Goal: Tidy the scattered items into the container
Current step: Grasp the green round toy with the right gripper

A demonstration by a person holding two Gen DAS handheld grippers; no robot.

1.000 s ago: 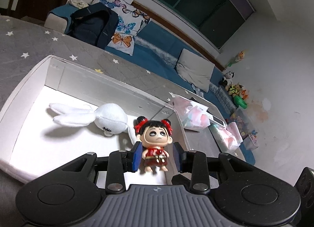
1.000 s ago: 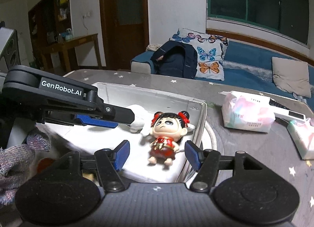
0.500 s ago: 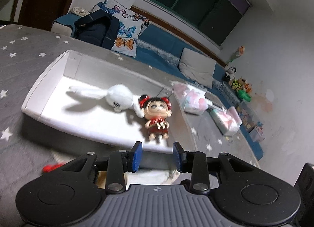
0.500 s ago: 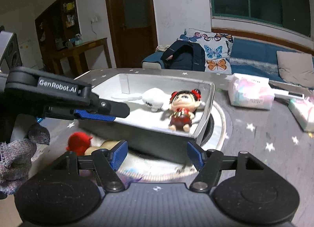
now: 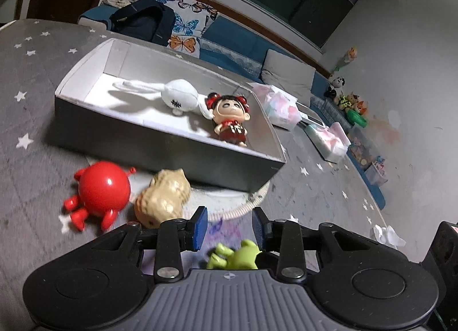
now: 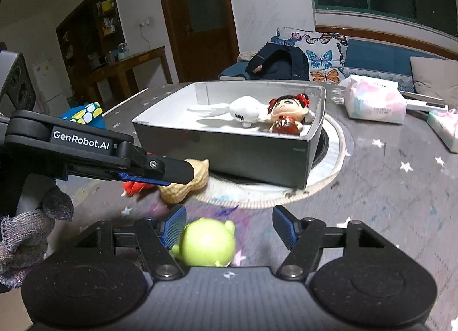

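Observation:
A grey box with a white inside [image 5: 160, 142] [image 6: 229, 145] holds a white plush rabbit [image 5: 177, 96] [image 6: 243, 109] and a red-dressed doll [image 5: 230, 119] [image 6: 286, 113]. On the table in front lie a red round toy [image 5: 100, 190] [image 6: 134, 188], a tan peanut toy [image 5: 163, 196] [image 6: 186, 185] and a green toy [image 5: 234, 256] [image 6: 207, 242]. My left gripper [image 5: 229, 226] is open and empty, above the green toy. My right gripper [image 6: 229, 229] is open, with the green toy between its fingers near the left one.
Tissue packs [image 5: 282, 105] [image 6: 375, 102] lie on the starred grey tablecloth [image 5: 315, 193] right of the box. A round white mat [image 6: 329, 170] lies under the box. A sofa with butterfly cushions [image 6: 320, 56] stands behind.
My left gripper let go of the doll in the box, and both grippers pulled back and down toward the toys on the table.

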